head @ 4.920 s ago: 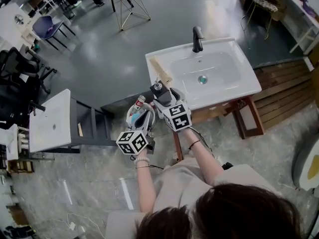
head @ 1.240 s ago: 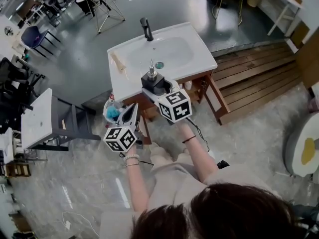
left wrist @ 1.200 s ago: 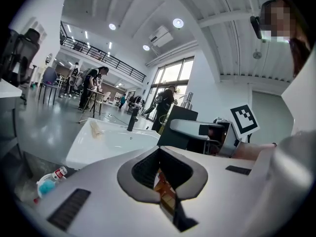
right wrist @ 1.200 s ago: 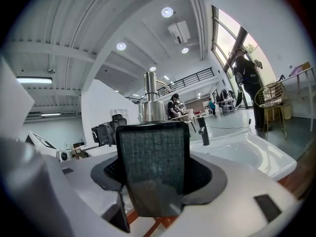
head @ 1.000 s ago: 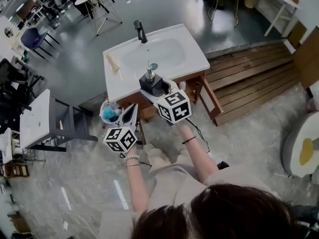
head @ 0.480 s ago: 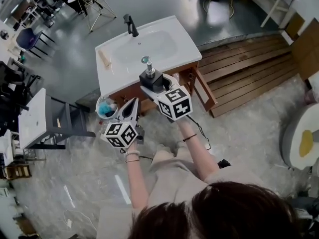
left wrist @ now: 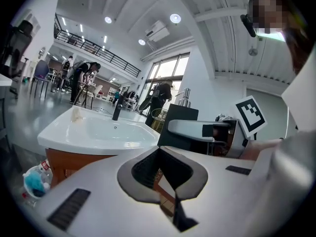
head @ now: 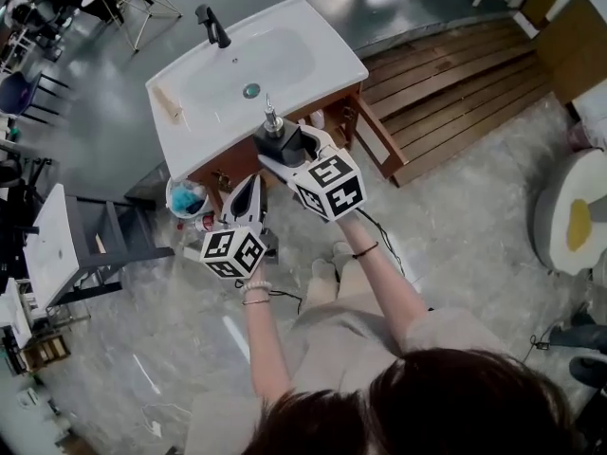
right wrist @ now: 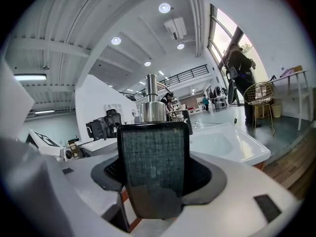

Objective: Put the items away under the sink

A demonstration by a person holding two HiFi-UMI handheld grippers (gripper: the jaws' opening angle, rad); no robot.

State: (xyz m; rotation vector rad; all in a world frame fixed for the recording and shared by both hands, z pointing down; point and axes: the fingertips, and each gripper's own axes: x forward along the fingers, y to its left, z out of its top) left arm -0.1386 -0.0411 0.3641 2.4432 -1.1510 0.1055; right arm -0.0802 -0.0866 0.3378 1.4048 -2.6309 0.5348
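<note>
Fingers (right wrist: 237,186) of the right gripper (head: 289,159) clamp both sides of a black soap dispenser (right wrist: 153,167), which stands upright between them with its metal pump on top. Left gripper (head: 248,190) fingers (left wrist: 98,191) are pressed together at the tips, and we see nothing between them. In the head view the dispenser sits at the front edge of the white washbasin (head: 332,60), just over the wooden cabinet (head: 327,121) below it, and the left gripper is beside it, lower and to the left. We note a black faucet (head: 211,25) at the back of the basin and a pale tan object (head: 169,105) on its left rim; what it is we can't tell. A clear container with blue contents (head: 187,199) is by the cabinet's left front corner, near the left gripper but not touching it. A wooden slat platform (head: 455,74) lies right of the cabinet. Floor is grey and glossy.
</note>
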